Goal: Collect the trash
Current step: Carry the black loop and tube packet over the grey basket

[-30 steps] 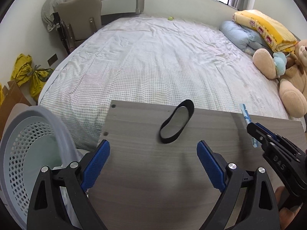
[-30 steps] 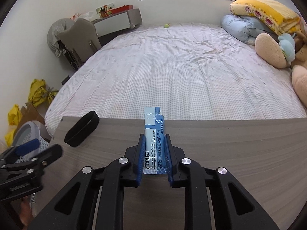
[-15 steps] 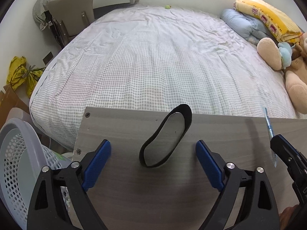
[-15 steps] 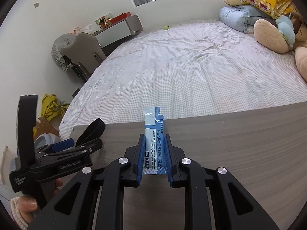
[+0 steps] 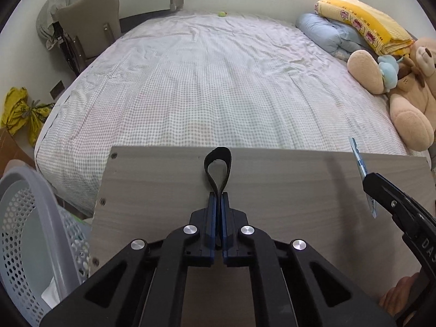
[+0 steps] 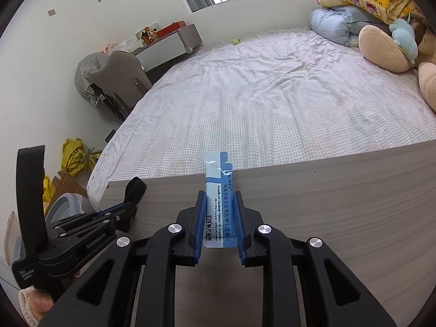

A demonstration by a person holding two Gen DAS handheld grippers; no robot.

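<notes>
A black elastic band (image 5: 218, 163) lies on the grey wooden board (image 5: 286, 185), squeezed into a narrow loop. My left gripper (image 5: 217, 194) is shut on its near end. From the right wrist view the same band (image 6: 135, 189) sticks out of that left gripper (image 6: 124, 207) at the board's left end. My right gripper (image 6: 219, 194) is shut on a blue medicine sachet (image 6: 219, 190), held upright above the board (image 6: 327, 204). In the left wrist view the sachet (image 5: 361, 167) shows edge-on at the right, in the right gripper (image 5: 372, 181).
A grey perforated laundry basket (image 5: 30, 218) stands left of the board, below its level. Beyond the board lies a bed with a checked sheet (image 5: 218, 81), plush toys (image 5: 403, 92) and pillows at its right. A chair (image 5: 87, 27) and yellow bags (image 5: 19, 109) are at the left wall.
My left gripper moved forward to the black band and closed on it, pinching the loop narrow. The right gripper kept its hold on the sachet.
</notes>
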